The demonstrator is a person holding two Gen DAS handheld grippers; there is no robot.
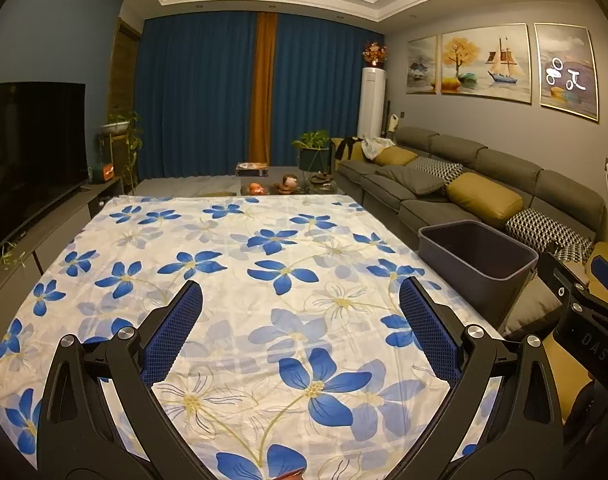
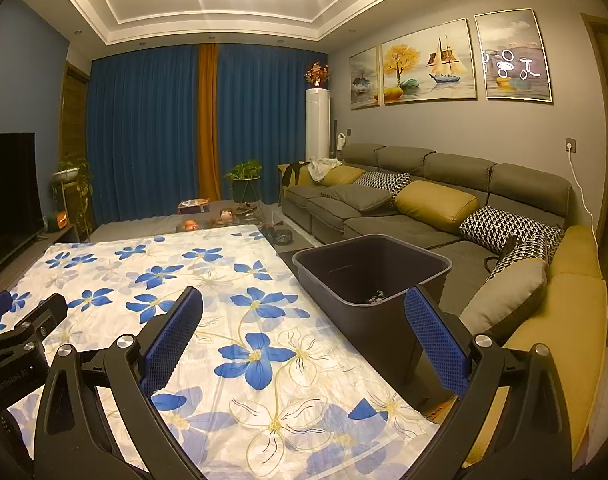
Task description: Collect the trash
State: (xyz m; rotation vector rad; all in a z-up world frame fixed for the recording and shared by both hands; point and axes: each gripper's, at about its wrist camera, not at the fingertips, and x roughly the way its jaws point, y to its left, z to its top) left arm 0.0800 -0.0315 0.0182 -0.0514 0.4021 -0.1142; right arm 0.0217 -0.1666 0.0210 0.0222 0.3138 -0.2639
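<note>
A dark grey bin (image 2: 368, 340) stands off the table's right edge, between the table and the sofa, and it also shows in the left wrist view (image 1: 464, 292). Some crumpled scraps (image 2: 378, 296) lie at its bottom. My right gripper (image 2: 304, 292) is open and empty above the table's right side, just left of the bin. My left gripper (image 1: 302, 284) is open and empty over the middle of the flowered tablecloth (image 1: 232, 240). No loose trash shows on the cloth. A reddish sliver (image 1: 292, 473) at the bottom edge is too small to identify.
A grey sofa (image 2: 404, 224) with yellow and patterned cushions runs along the right wall behind the bin. A television (image 1: 28, 148) stands on a low cabinet at left. A low coffee table with ornaments (image 1: 288, 186) lies beyond the table's far edge, before blue curtains.
</note>
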